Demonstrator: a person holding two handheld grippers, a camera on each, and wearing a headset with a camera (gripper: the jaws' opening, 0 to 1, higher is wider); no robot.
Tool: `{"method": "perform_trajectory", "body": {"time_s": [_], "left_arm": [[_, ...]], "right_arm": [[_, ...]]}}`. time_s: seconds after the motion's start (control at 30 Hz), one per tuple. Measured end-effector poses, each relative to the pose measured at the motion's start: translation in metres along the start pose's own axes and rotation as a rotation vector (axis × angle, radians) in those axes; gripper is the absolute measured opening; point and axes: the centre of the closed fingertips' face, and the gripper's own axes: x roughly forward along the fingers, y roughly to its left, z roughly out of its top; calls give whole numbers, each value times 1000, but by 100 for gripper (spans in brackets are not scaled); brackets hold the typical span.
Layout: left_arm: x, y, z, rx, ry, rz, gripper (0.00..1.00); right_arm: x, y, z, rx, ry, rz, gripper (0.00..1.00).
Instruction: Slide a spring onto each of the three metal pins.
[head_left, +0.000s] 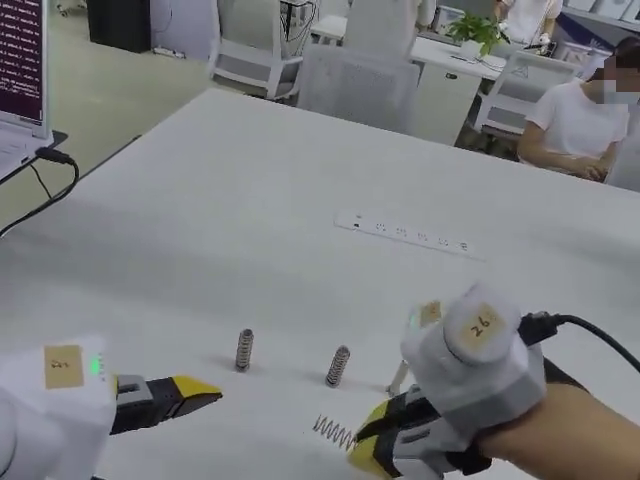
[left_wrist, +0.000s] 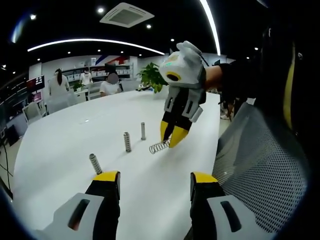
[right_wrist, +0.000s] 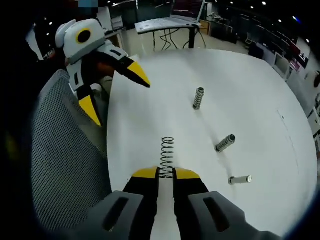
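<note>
Three metal pins stand in a row on the white table (head_left: 250, 220). Springs sit on the left pin (head_left: 244, 350) and the middle pin (head_left: 338, 366). The third pin (head_left: 398, 378) is bare and partly hidden behind my right gripper (head_left: 365, 445). That gripper is shut on one end of a loose spring (head_left: 335, 432), which lies low over the table in front of the pins. The right gripper view shows the held spring (right_wrist: 167, 156) sticking out past the jaws and the bare pin (right_wrist: 240, 179). My left gripper (head_left: 195, 393) hovers open at the near left, holding nothing (left_wrist: 154, 179).
A white power strip (head_left: 410, 235) lies flat further back on the table. A laptop (head_left: 20, 90) and its black cable (head_left: 50, 190) are at the far left. A mesh chair (left_wrist: 260, 150) stands at the near table edge. A person (head_left: 575, 120) sits at the back right.
</note>
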Motion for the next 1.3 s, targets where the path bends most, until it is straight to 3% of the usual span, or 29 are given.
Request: {"method": "perform_trajectory", "body": {"time_s": [0.37, 0.7, 1.0, 1.3], "left_arm": [[7, -13, 7, 53, -5, -70, 39], [10, -22, 12, 87, -23, -121, 22], [11, -25, 12, 107, -28, -138, 10], [12, -26, 12, 123, -27, -141, 5]], "right_arm": [[0, 30, 21, -228, 15, 109, 8], [-2, 40, 31, -354, 46, 147, 8], [-3, 44, 36, -404, 65, 164, 8], [-4, 48, 36, -430, 72, 173, 8]]}}
